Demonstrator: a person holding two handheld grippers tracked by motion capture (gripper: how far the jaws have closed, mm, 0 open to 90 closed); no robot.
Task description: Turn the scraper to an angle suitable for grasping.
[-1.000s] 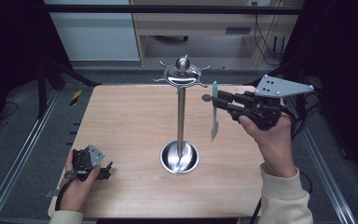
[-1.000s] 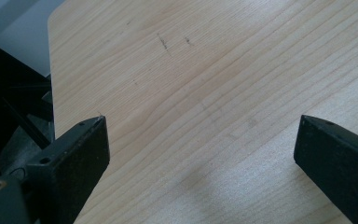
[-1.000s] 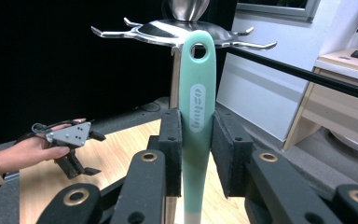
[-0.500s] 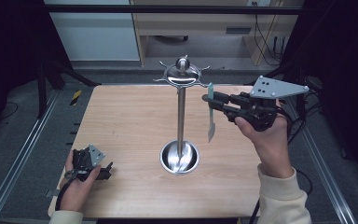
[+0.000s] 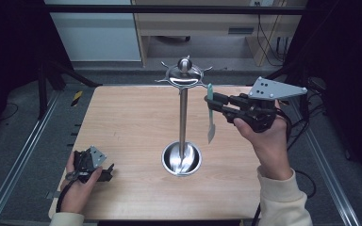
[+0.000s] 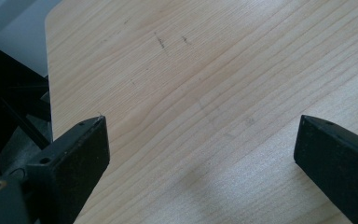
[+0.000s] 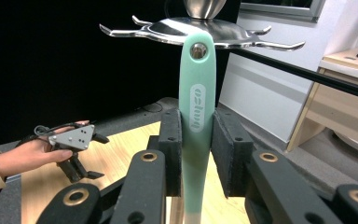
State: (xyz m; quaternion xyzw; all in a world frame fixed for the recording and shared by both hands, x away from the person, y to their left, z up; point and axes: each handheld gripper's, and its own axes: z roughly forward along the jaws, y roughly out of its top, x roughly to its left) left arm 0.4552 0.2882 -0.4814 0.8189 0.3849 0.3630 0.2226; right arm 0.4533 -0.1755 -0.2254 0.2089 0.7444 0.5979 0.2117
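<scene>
A steel utensil stand [image 5: 183,117] rises from a round base at the table's middle, with a disc of hooks [image 5: 184,75] on top. My right gripper [image 5: 213,103] is shut on a utensil with a mint-green handle [image 5: 210,117], held upright just right of the pole, its top near the hooks. In the right gripper view the handle [image 7: 196,102] sits clamped between both pads, its hanging hole just under the hooked disc [image 7: 200,28]. My left gripper [image 5: 106,170] lies on the table at the front left, open, with bare wood between its jaws [image 6: 200,154].
The wooden table [image 5: 132,122] has metal rails along both sides. A desk and cables stand beyond the far edge. In the right gripper view the other hand and its gripper [image 7: 74,140] show far off at the left.
The right gripper has carried the utensil a little to the left, closer to the stand's pole. The left hand has stayed still.
</scene>
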